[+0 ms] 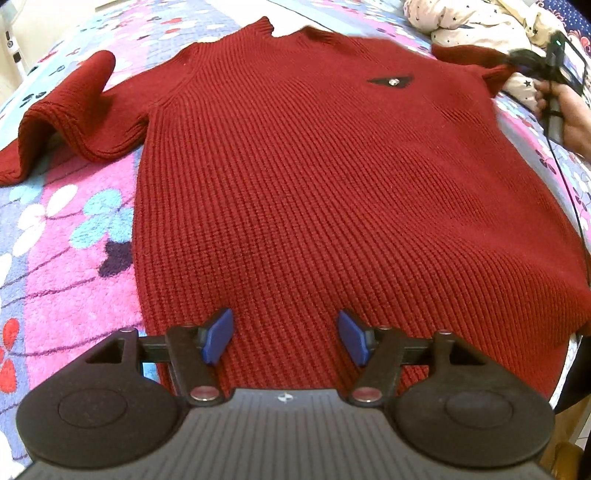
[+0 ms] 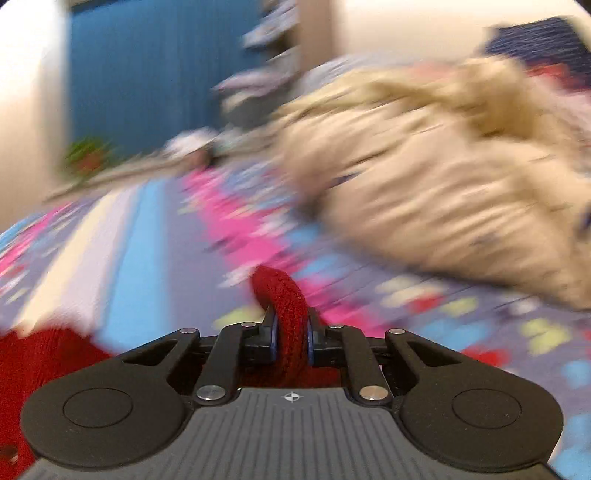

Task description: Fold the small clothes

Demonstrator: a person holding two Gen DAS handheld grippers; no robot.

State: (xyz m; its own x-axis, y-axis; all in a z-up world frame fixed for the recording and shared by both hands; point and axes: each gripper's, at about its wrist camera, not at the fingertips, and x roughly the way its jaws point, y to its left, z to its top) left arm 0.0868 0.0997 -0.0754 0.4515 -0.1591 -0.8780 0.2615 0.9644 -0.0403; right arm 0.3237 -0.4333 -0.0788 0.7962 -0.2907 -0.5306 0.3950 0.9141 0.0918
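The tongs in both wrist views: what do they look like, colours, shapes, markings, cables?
The left tongs and right tongs match: black linkage arms with silver pivot pins, blue pads on the fingertips, round black discs at each side, and a grey ribbed body with a small crosshair mark. In the left view the right unit has a green light and a thin black cable; the hand is bare.

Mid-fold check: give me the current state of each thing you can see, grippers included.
Sweater: front up, body spread flat on the bed.
Far sleeve: pinched in the right gripper.
Near sleeve: out to the side, rumpled.
Left gripper: open over the hem, holding nothing.
Right gripper: shut on the sleeve.
Cream clothes: heaped, unfolded.
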